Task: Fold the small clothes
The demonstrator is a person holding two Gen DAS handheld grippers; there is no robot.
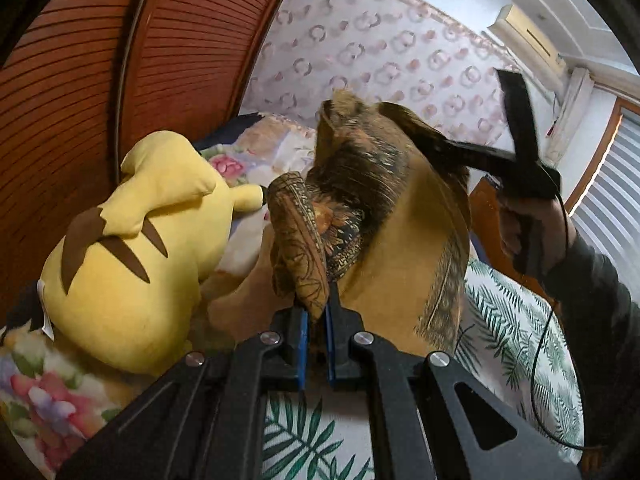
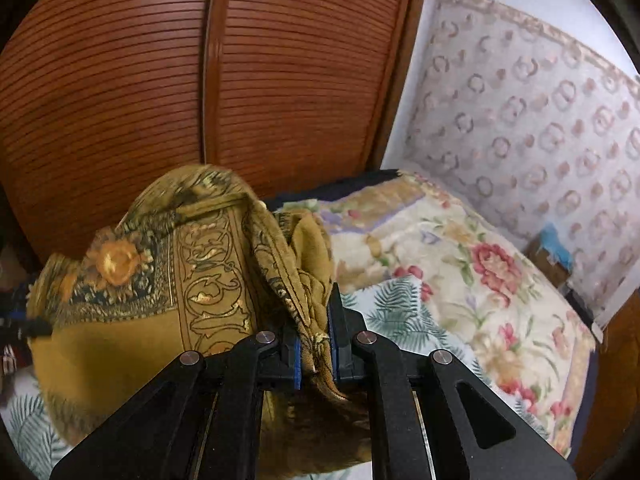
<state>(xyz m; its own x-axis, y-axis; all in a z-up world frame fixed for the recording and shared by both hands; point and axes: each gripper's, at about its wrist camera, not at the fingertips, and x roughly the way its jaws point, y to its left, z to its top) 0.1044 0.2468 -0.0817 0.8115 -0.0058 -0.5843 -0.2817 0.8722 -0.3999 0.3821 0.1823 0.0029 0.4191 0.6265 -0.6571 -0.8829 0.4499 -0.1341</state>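
Nearest the lens: left gripper (image 1: 316, 312) clenched on a bunched corner of the mustard patterned cloth (image 1: 400, 240), raised above the palm-leaf sheet (image 1: 516, 340). Right gripper (image 2: 316, 344) likewise clamped on another gathered edge of the same cloth. Beside it, on the floral blanket (image 2: 460, 264), a yellow plush toy (image 1: 132, 264). Behind, louvred wooden doors (image 2: 160, 80).

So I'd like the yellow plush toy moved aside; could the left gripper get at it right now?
Probably not: the left gripper is shut on the mustard patterned cloth. The yellow plush toy lies close beside it, unobstructed.
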